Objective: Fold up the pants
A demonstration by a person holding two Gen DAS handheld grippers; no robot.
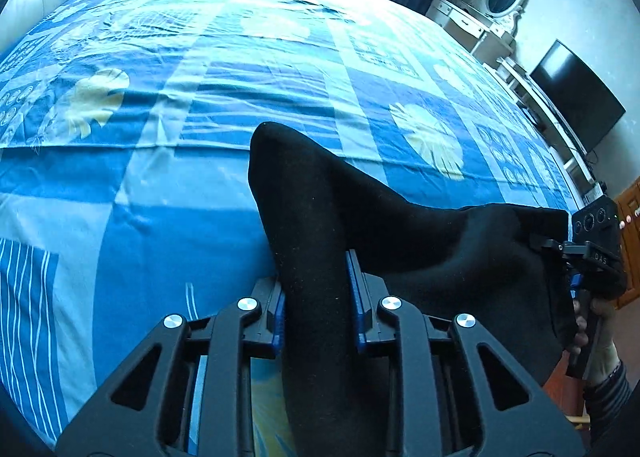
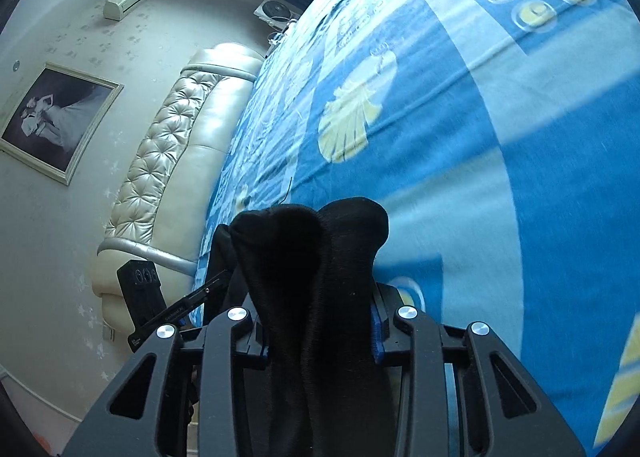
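Pants (image 1: 320,225), black and soft, fill the middle of both my views, bunched and lifted off the bedsheet (image 1: 160,185). My left gripper (image 1: 318,309) is clamped on one bundle of the fabric: the blue pads (image 1: 354,289) press into it from both sides, and the cloth rises out of them toward 12 o'clock, ending in a rounded fold over the blue patchwork. From that fold a second stretch of the same fabric runs toward 3 o'clock, where it meets my right gripper (image 1: 576,253), seen from the left wrist as a black body with a small camera block (image 1: 592,221) above it. My right hand (image 1: 596,333) shows below, at about 4 o'clock, fingers wrapped round the handle and a striped sleeve (image 1: 608,377) at the wrist. From the right wrist, that gripper (image 2: 320,321) is closed on a thicker wad of the pants (image 2: 316,257), two rounded humps of cloth standing up between the fingers toward 12 o'clock. The left gripper (image 2: 188,301) sits at about 9 o'clock there, close beside the fabric. The sheet (image 2: 480,137) spreads from 12 to 4 o'clock, with pale shell prints. A tufted cream headboard (image 2: 168,161) lies at 10 o'clock, a framed picture (image 2: 56,121) on the wall beyond it.
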